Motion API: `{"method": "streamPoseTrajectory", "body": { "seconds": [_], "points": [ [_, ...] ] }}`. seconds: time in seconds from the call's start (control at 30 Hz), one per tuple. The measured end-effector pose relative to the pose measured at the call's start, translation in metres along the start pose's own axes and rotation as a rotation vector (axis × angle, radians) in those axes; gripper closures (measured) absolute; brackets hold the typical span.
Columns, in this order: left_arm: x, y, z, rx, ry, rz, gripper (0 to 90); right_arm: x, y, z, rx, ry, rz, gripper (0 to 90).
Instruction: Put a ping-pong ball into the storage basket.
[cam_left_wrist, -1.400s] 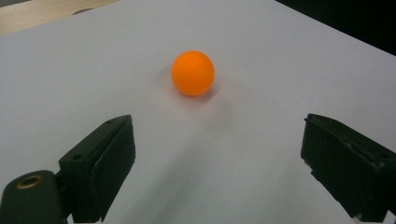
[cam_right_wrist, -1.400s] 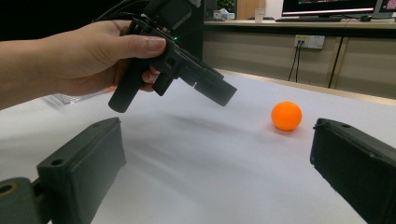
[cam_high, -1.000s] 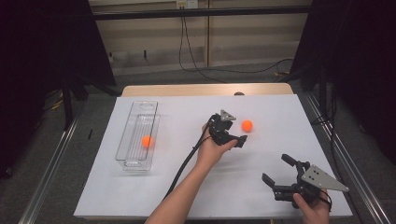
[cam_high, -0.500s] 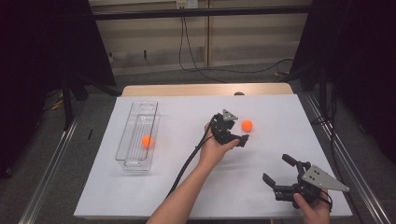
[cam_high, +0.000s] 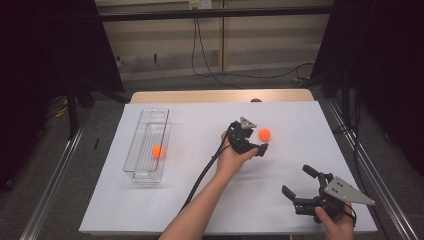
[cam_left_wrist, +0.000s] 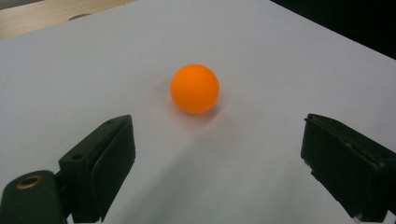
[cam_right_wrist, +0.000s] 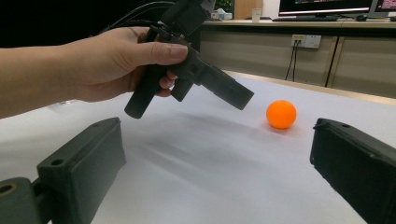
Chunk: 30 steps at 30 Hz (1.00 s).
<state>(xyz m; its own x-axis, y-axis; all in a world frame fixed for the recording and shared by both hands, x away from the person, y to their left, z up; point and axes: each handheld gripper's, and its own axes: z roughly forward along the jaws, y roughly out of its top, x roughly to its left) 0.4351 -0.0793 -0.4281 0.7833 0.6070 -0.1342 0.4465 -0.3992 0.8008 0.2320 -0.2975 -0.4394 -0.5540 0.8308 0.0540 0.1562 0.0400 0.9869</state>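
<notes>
The left hand-held gripper (cam_high: 256, 141) hangs open just short of the orange ball (cam_high: 264, 134), mid-surface. The right hand-held gripper (cam_high: 299, 181) rests open near the surface's (cam_high: 200, 125) front right corner

A fixed camera is looking forward and down from above the person's side, taking in the whole white surface (cam_high: 200, 200). The left gripper view is riding low, facing the ball (cam_left_wrist: 194, 88) at close range. The right gripper view is looking level across the surface, sharing that ball (cam_right_wrist: 281, 114).
</notes>
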Motion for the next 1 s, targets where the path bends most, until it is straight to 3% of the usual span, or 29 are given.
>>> {"method": "streamPoseTrajectory", "body": {
  "seconds": [1.0],
  "points": [
    [0.0028, 0.0002, 0.0094, 0.005, 0.01, -0.01, 9.9, 0.0002, -0.0004, 0.0002, 0.002, 0.001, 0.001, 2.4]
  ]
}}
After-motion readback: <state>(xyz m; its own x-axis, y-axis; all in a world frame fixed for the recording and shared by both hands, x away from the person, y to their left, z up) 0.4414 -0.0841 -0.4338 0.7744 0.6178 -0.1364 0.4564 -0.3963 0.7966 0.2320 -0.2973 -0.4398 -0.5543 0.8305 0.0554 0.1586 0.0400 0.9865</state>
